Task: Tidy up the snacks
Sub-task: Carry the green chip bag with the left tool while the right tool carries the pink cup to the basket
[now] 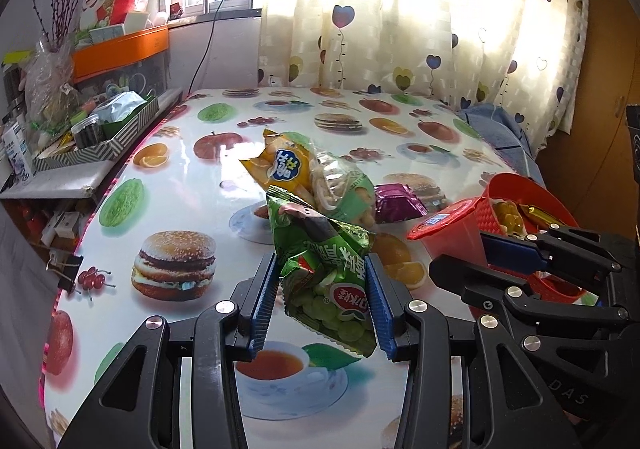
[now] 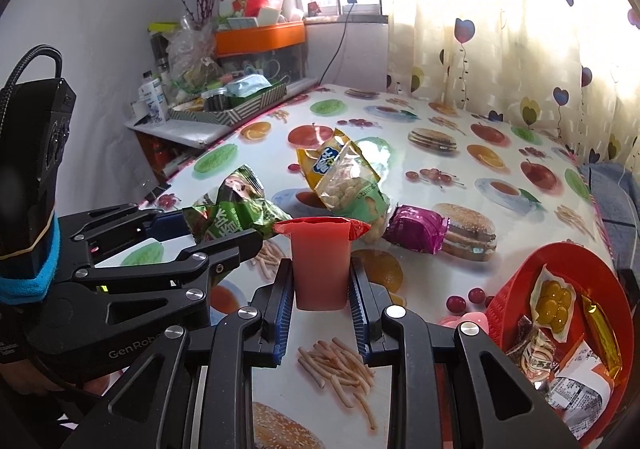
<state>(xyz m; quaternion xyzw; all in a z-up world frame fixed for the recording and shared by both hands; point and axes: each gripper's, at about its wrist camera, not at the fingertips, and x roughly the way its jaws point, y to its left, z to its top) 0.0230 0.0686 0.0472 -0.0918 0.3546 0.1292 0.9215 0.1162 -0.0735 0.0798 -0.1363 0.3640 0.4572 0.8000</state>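
Left hand-held gripper (image 1: 323,289) clamping green bag (image 1: 326,269), purple packet (image 1: 398,201) beyond

You have 2 grippers up: your left gripper (image 1: 324,289) holds 1 green snack bag (image 1: 332,281), your right gripper (image 2: 320,309) holds 1 red cup (image 2: 320,265). Beyond the red cup lie 3 more packets: 1 yellow bag (image 2: 324,161), 1 clear-and-green bag (image 2: 352,189), 1 purple packet (image 2: 416,229). Right of it stands 1 red basket (image 2: 516,289).
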